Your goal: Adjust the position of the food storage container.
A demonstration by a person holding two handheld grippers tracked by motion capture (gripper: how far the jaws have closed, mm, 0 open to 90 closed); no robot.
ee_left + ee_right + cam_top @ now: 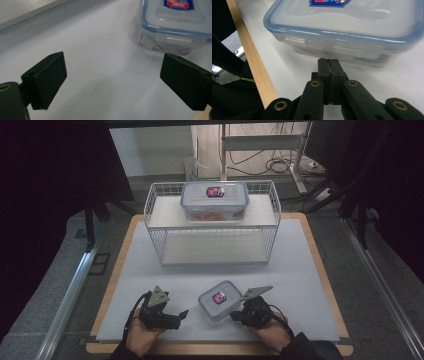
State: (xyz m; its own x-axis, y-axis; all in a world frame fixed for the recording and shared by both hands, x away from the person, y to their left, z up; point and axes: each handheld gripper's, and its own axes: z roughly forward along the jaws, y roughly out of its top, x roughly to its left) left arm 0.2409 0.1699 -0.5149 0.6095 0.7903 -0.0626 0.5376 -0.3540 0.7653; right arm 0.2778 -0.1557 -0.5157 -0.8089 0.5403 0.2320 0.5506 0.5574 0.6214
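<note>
1. Containers come first: a small clip-lid food container sits on the white mat near my edge of the table, well in front of the wire basket shelf.
2. On top of that shelf rests a larger lidded container, already in place by the look of it.
3. My right gripper has its jaws pressed together, empty, with the tips just short of the small container's near wall; whether they touch it I cannot tell.
4. My left gripper is spread wide and holds nothing, with the small container just beyond its far jaw.
5. I judge the job about half done: one box is shelved, and the small one is still on the mat, ungrasped, waiting to be lifted to the shelf.
</note>
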